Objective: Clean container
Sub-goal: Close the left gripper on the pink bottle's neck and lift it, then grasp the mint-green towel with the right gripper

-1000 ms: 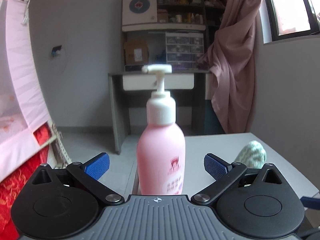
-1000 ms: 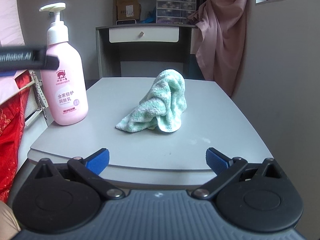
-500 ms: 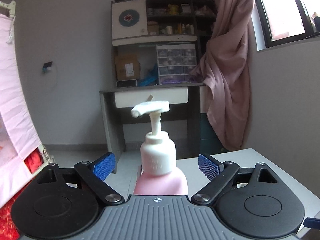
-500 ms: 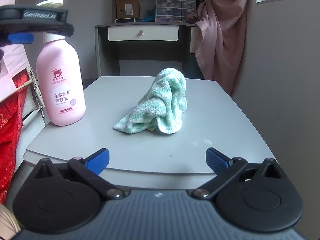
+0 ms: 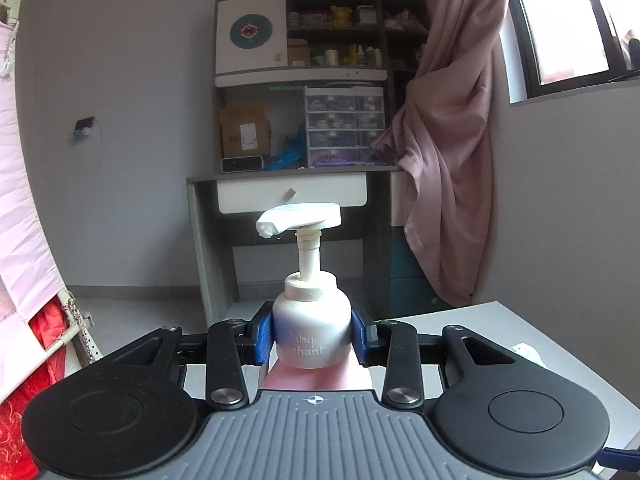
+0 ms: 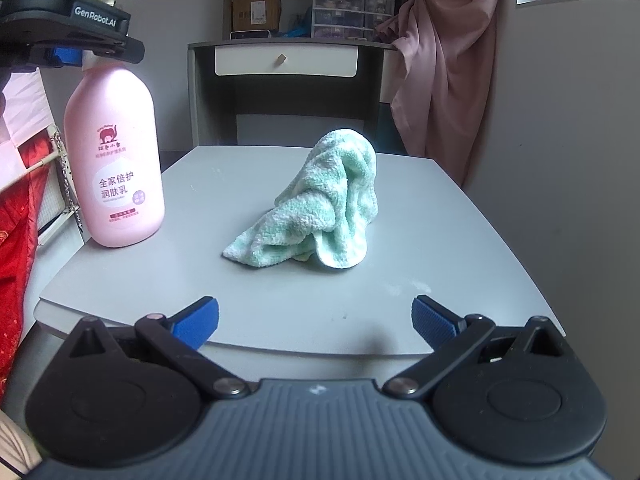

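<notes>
1. The left gripper [image 5: 312,338] is clamped on the white collar of the pink lotion bottle [image 6: 118,160], which stands at the table's [image 6: 420,240] left edge.
2. The right gripper [image 6: 315,318] hangs released at the near edge, grasping nothing.
3. Step in hand: steadying the bottle.
4. Next, likely: the right gripper takes the green cloth [image 6: 324,204], mid-table, and wipes.

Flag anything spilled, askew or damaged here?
Only one thing: whitish residue crusted on the pump nozzle of the pink bottle. The bottle stands upright, nothing spilled on the table; the green cloth lies crumpled.
</notes>
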Action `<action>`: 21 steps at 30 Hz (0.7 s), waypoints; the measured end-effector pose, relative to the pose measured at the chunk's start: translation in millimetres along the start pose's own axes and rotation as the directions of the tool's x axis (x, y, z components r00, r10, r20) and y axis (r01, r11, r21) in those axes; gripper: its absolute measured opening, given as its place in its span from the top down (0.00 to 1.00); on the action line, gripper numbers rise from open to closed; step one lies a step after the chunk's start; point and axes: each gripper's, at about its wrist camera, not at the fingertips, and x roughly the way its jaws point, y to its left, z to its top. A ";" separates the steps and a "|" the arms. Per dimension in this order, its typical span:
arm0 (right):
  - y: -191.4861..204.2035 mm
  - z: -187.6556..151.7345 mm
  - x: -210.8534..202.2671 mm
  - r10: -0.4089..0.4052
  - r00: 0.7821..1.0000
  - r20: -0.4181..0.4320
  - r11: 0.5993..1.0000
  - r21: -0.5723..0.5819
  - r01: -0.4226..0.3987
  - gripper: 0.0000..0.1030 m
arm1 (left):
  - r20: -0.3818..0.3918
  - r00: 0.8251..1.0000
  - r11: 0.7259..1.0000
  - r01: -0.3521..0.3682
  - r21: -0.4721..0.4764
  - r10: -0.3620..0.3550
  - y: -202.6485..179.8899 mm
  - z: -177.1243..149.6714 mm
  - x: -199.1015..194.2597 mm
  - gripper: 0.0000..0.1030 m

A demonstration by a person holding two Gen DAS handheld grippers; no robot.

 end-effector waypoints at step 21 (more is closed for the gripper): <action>-16.3 30.6 12.2 0.013 0.995 0.095 0.999 0.030 -0.016 0.00 | 0.000 1.000 0.999 0.016 -0.052 -0.016 6.2 -2.4 2.5 0.63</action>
